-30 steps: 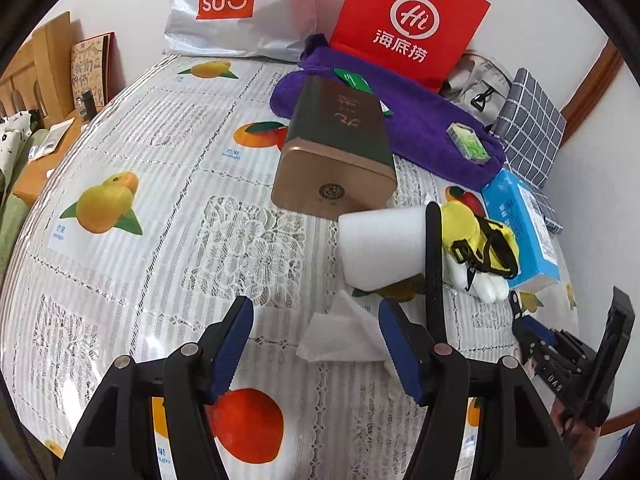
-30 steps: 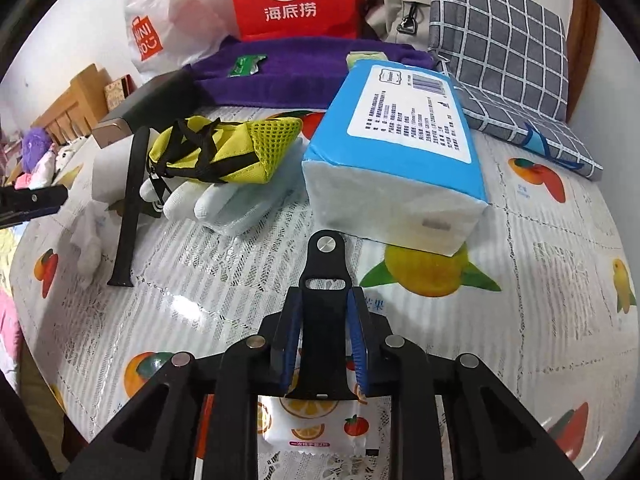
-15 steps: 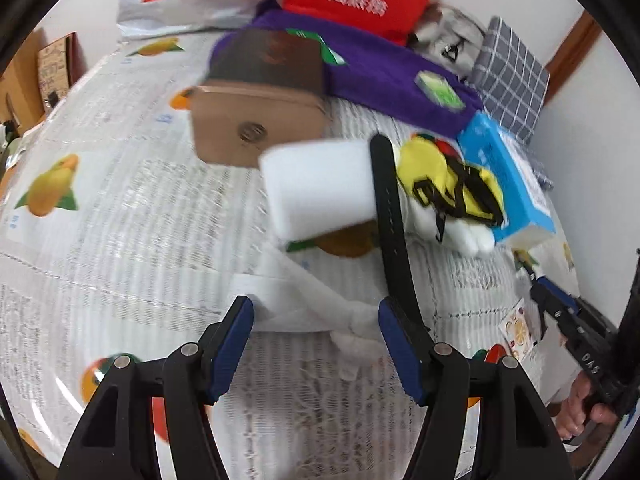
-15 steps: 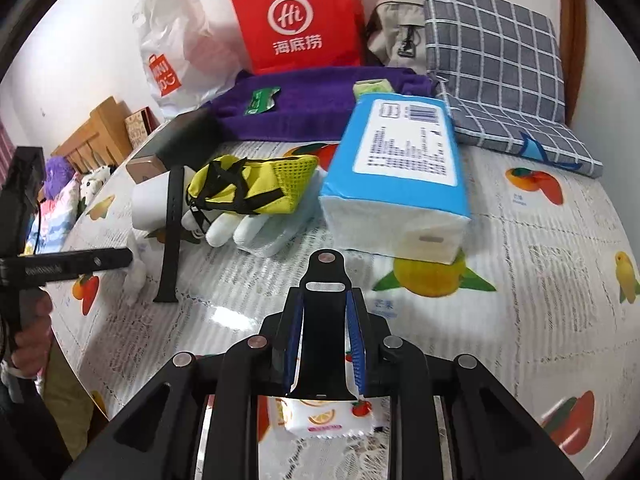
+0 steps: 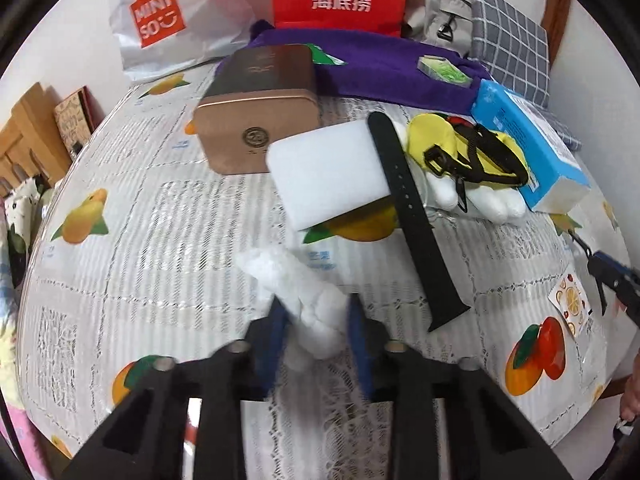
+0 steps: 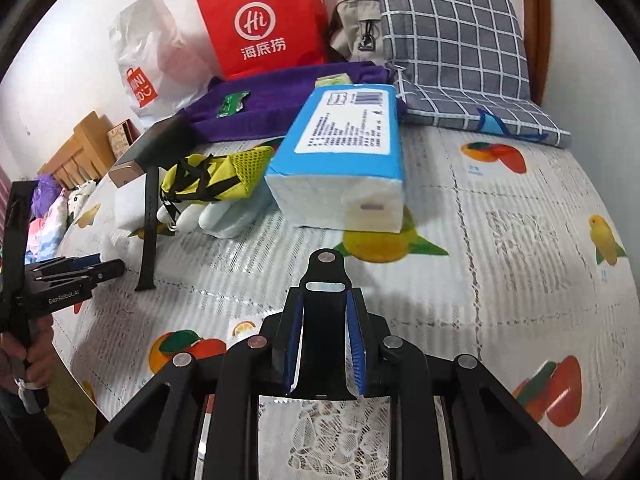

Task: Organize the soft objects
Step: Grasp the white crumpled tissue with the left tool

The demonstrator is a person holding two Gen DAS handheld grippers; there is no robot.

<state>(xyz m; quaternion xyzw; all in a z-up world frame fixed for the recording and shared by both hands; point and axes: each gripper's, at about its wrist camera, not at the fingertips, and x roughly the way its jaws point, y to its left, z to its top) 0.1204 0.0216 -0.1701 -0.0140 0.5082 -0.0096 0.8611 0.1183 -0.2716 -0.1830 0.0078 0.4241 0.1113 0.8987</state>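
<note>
A crumpled white tissue (image 5: 316,312) lies on the fruit-print tablecloth (image 5: 132,240). My left gripper (image 5: 316,324) has it between its blue pads (image 5: 276,332); the jaws are closing and pinch the tissue from both sides. From the right wrist view the left gripper (image 6: 80,272) shows at the left edge, held by a hand (image 6: 24,356). My right gripper (image 6: 325,312) is shut on a short black strap piece (image 6: 325,320) with a metal slot, lifted off the table. A white foam block (image 5: 332,176), a long black strap (image 5: 416,232), a yellow mesh pouch (image 5: 460,152) and white gloves (image 5: 492,200) lie beyond.
A blue tissue pack (image 6: 344,160) lies mid-table, a copper tin (image 5: 256,120) behind the foam block. At the back are a purple towel (image 5: 380,68), a red bag (image 6: 264,20), a white shopping bag (image 5: 168,20) and a checked cushion (image 6: 452,40). A small fruit sachet (image 5: 570,304) lies near the right edge.
My left gripper moved in over the white tissue and its jaws closed from wide open onto it. My right gripper rose a little with the strap piece, off the sachet.
</note>
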